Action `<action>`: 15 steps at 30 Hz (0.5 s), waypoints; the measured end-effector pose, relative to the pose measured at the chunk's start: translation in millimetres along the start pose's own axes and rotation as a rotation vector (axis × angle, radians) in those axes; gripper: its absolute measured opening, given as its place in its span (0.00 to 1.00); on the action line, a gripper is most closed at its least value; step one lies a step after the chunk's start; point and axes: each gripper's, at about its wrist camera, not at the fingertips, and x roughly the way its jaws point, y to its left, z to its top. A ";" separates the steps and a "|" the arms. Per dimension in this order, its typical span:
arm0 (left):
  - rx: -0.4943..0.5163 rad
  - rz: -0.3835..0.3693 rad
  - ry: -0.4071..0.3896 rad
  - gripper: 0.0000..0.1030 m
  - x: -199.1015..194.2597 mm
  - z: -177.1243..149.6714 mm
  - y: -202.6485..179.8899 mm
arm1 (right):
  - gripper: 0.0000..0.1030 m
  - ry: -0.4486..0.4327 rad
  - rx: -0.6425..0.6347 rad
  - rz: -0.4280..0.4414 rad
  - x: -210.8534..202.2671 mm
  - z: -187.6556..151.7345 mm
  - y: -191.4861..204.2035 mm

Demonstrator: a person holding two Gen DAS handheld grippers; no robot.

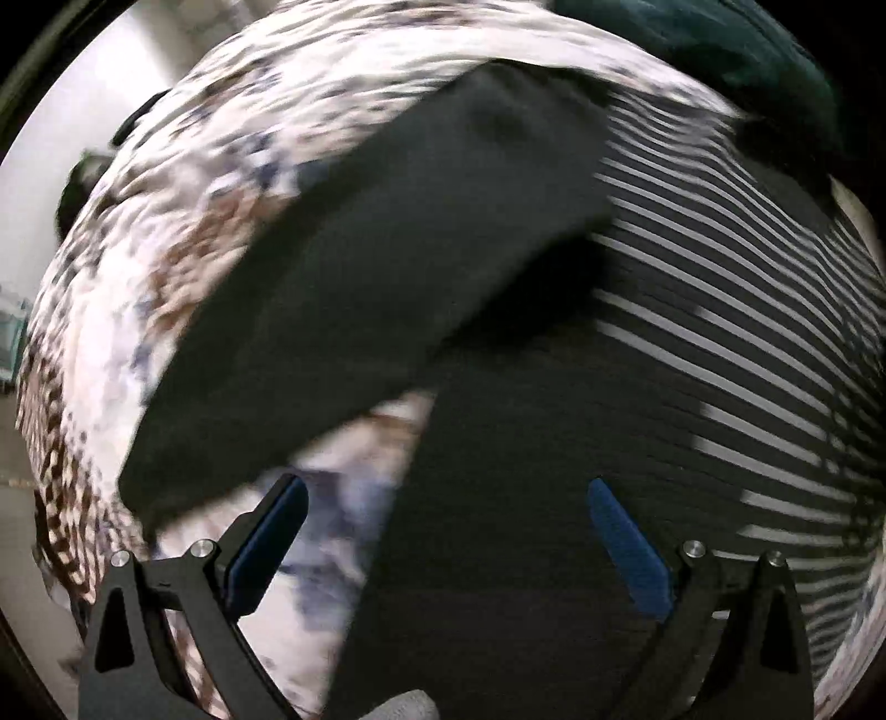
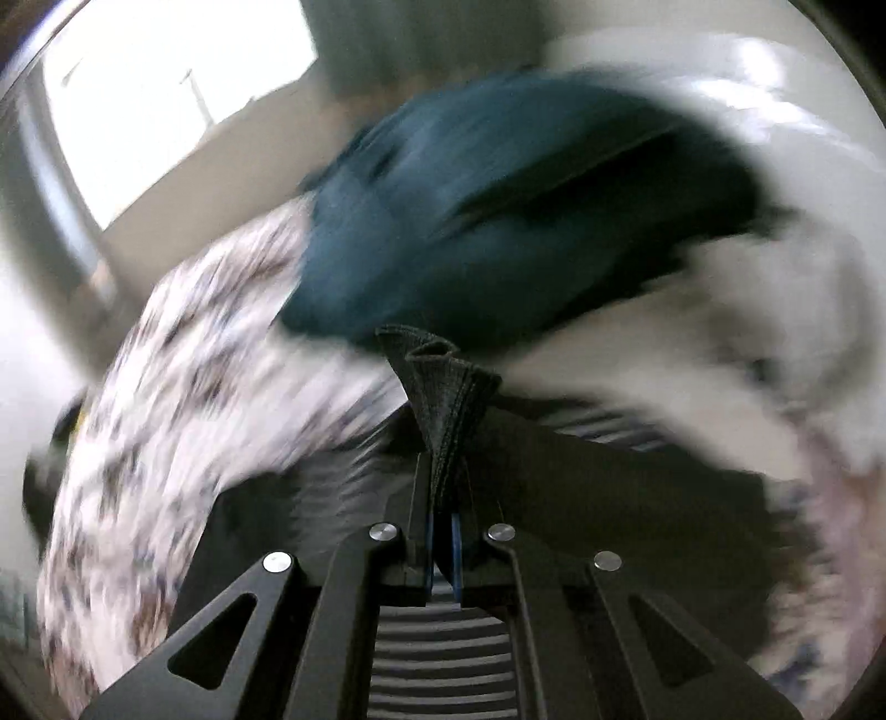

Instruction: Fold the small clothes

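Observation:
A dark garment with thin white stripes lies spread on a floral-patterned bed cover. One plain dark part of it is folded or lifted across the left. My left gripper is open just above the dark cloth, holding nothing. My right gripper is shut on a bunched dark edge of the garment, which sticks up between the fingers. The striped cloth shows below the right gripper. Both views are blurred.
A dark teal cloth lies on the cover beyond the right gripper and shows at the top right of the left wrist view. White bedding lies to the right. A bright window is at far left.

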 end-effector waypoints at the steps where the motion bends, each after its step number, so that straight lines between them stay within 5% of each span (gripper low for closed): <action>1: -0.015 0.004 0.004 1.00 8.1 6.0 8.8 | 0.04 0.026 -0.039 0.002 19.4 -6.9 25.3; 3: -0.039 0.016 0.021 1.00 22.2 14.0 27.0 | 0.04 0.075 -0.120 -0.014 62.4 -28.5 73.1; 10: -0.110 0.018 0.032 1.00 44.1 24.7 69.4 | 0.04 0.156 -0.202 -0.089 130.9 -76.7 126.1; 15: -0.175 -0.012 0.061 1.00 59.9 40.1 112.8 | 0.17 0.394 -0.144 0.126 140.4 -82.5 105.3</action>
